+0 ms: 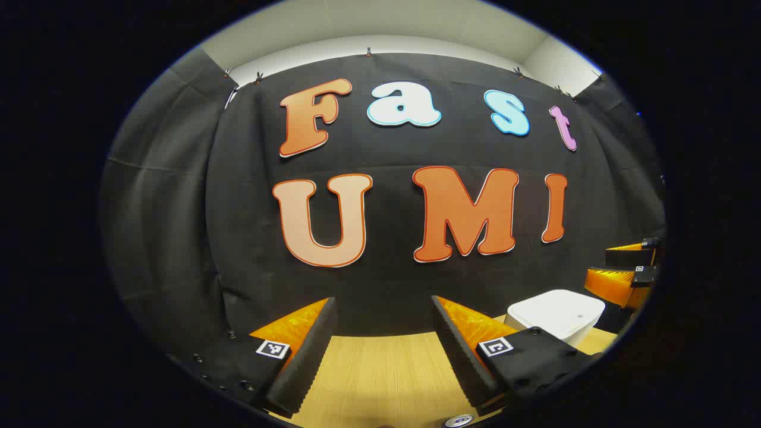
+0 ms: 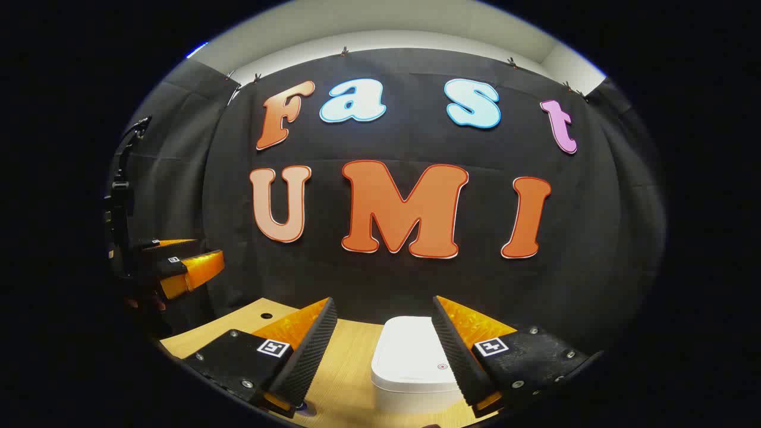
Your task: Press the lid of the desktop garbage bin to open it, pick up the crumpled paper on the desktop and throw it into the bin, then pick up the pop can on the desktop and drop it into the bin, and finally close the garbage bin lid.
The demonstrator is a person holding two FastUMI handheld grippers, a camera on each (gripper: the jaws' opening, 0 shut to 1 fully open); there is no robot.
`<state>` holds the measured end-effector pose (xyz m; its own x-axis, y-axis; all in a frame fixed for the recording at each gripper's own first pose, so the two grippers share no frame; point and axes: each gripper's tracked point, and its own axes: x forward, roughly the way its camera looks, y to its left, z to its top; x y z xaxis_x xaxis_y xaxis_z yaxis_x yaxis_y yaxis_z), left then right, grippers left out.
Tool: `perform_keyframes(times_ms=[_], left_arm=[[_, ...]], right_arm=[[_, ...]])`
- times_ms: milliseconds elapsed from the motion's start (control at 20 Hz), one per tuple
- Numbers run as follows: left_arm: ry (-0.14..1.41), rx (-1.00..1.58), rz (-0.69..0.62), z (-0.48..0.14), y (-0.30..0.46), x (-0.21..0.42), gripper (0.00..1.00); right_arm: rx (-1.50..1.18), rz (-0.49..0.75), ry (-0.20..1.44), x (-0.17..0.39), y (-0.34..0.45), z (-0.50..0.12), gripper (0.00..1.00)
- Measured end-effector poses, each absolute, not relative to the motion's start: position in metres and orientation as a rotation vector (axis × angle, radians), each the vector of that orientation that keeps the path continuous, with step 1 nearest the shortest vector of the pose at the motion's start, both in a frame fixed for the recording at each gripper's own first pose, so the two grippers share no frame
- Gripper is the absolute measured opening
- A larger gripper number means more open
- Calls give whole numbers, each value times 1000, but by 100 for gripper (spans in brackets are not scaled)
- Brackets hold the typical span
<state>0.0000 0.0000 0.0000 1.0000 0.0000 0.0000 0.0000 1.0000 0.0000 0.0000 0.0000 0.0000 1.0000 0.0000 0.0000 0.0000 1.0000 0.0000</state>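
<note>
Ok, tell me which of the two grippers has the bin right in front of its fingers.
The right gripper: the white bin, lid shut, sits straight ahead between its open fingers. From the left gripper, the bin lies off to its right.

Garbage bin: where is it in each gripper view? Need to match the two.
Left gripper view: white bin, lid down, lower right, right of the left gripper.
Right gripper view: bin bottom centre, ahead between the right gripper fingers.
Shared landmark: wooden desktop under the bin.
</note>
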Motion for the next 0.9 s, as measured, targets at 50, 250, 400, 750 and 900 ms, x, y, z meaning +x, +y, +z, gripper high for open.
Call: perform_keyframes(times_ms=[50, 250, 400, 750, 900], left_arm=[[-1, 2, 5, 0, 0, -1, 99], [-5, 8, 20, 0, 4, -3, 99], [-4, 6, 21, 1, 4, -6, 99], [-3, 18, 24, 0, 3, -13, 99], [-5, 24, 28, 1, 3, -15, 99]], right_arm=[[-3, 0, 0, 0, 0, 0, 97], [-3, 11, -5, 2, 1, 2, 97], [-4, 11, -5, 1, -1, 2, 97], [-16, -16, 8, 0, -15, 1, 96], [-21, -25, 19, 1, -24, 0, 95]])
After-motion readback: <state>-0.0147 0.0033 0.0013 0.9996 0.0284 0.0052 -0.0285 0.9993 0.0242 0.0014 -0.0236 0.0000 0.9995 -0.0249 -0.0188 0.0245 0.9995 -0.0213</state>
